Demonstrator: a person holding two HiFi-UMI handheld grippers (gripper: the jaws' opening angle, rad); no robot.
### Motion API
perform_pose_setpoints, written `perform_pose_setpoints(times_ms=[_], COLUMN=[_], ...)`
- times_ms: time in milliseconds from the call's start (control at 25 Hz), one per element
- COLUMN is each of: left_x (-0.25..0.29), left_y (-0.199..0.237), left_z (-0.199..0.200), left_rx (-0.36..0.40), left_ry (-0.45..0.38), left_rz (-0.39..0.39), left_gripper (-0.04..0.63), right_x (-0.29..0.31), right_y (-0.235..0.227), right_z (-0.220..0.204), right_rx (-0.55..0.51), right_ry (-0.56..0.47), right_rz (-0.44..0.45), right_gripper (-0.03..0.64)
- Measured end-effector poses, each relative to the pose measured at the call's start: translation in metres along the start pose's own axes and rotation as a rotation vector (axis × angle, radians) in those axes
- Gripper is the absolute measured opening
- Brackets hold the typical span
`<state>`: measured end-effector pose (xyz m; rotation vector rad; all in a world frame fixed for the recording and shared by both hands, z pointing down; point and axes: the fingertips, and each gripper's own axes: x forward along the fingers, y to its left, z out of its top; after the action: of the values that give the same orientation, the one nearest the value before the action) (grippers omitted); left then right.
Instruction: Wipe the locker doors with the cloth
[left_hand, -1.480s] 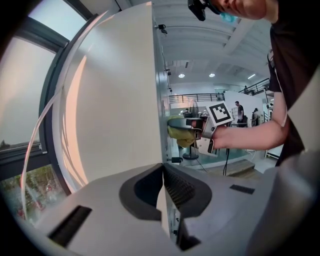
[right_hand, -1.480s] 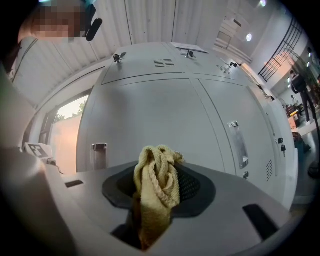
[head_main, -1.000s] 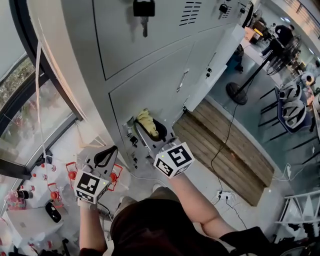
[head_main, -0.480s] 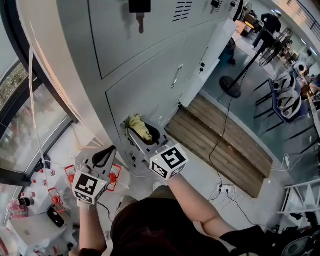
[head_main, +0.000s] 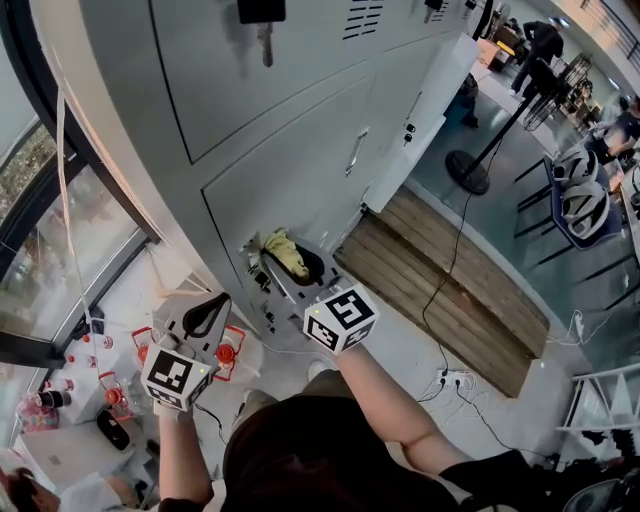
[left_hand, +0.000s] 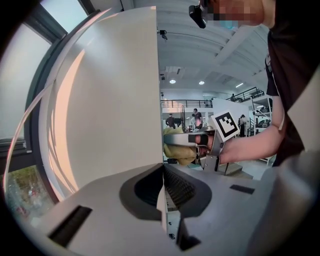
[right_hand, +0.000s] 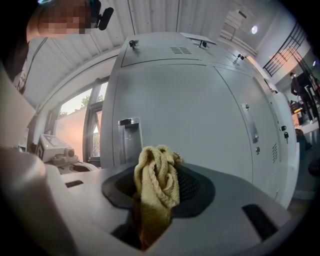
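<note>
A grey locker bank fills the top of the head view, and its lower door (head_main: 290, 170) faces me. My right gripper (head_main: 283, 262) is shut on a bunched yellow cloth (head_main: 285, 253), held at the bottom corner of that door. In the right gripper view the cloth (right_hand: 155, 182) sticks up between the jaws of my right gripper (right_hand: 155, 200), with the door (right_hand: 185, 115) just beyond. My left gripper (head_main: 208, 314) hangs lower left, away from the lockers, shut with nothing in it. The left gripper view shows my left gripper (left_hand: 162, 189), the locker's side wall (left_hand: 115, 100) and the cloth (left_hand: 179, 150).
A padlock with a key (head_main: 260, 18) hangs on the upper door. Another locker door (head_main: 425, 110) stands open to the right. A wooden platform (head_main: 450, 270), a floor cable (head_main: 440, 300) and a fan stand (head_main: 468, 170) lie right. Red-capped bottles (head_main: 120, 392) and a window (head_main: 50, 230) are left.
The right gripper and cloth have shifted slightly left and down along the lower locker door. The left gripper has barely moved.
</note>
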<state>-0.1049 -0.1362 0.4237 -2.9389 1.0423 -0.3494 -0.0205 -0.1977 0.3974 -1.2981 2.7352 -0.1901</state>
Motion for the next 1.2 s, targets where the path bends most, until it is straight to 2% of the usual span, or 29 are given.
perform_pose_setpoints(times_ms=[400,520,1200], left_x=[0.000,0.000,0.001], left_y=[-0.001,0.001,0.002], left_z=[0.000,0.000,-0.003], left_rx=[-0.025,-0.010,-0.052], left_ry=[0.025,0.020,0.015], left_rz=[0.052,0.070,0.213], left_gripper=[0.011,0.011,0.011], right_x=[0.000,0.000,0.000], right_y=[-0.049,-0.068,-0.153], right_z=[0.007,0.011,0.027], right_rx=[0.007,0.002,0.029], right_ry=[-0.006,-0.012,-0.035], right_rz=[-0.025,-0.033,-0.043], right_gripper=[0.158,0.158,0.160])
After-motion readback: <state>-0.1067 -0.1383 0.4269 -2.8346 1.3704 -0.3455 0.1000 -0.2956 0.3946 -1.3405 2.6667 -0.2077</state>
